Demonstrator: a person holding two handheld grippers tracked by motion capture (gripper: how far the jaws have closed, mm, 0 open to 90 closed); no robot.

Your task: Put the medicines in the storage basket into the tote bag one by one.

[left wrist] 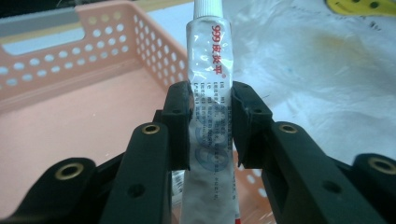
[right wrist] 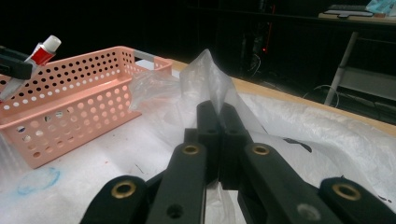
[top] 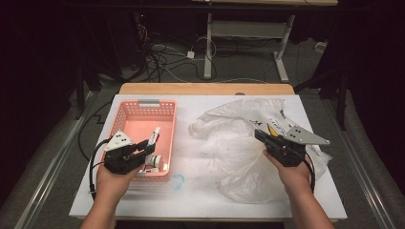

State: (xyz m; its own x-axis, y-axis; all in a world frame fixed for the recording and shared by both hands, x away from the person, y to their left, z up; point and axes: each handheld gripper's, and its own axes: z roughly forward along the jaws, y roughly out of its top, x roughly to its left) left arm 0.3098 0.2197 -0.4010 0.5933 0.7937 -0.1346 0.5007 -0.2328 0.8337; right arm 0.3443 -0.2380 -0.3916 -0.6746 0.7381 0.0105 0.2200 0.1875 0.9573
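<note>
Ointment tube is clamped mid-body between the left gripper's jaws, cap end up and away from the hand, crimped tail hanging down below the pads. It sits over the near-right corner of the pink basket, just above the floor — held, not resting. Grip across the flat of the tube makes sense: the soft body squashes a little and can't roll out.

Something else already lies in that same basket corner, a small white item under the gripper (can't tell what it is from here). My read: the tube is being moved between bag and basket, and the basket looks like the destination.

Right gripper is closed down on a pinched fold of the clear plastic bag, lifting a peak of film off the table. Likely reason — keeps the bag from sliding or collapsing and holds it in reach while the other hand works. A yellow item shows through the film near the bag's far right part.

Bag spreads over the right half of the white table cover, reaching near its right edge; basket sits at the left half, well clear of the near edge. A blue smudge marks the cover just by the basket's near-right corner. Wooden table edge shows beyond the cover.
</note>
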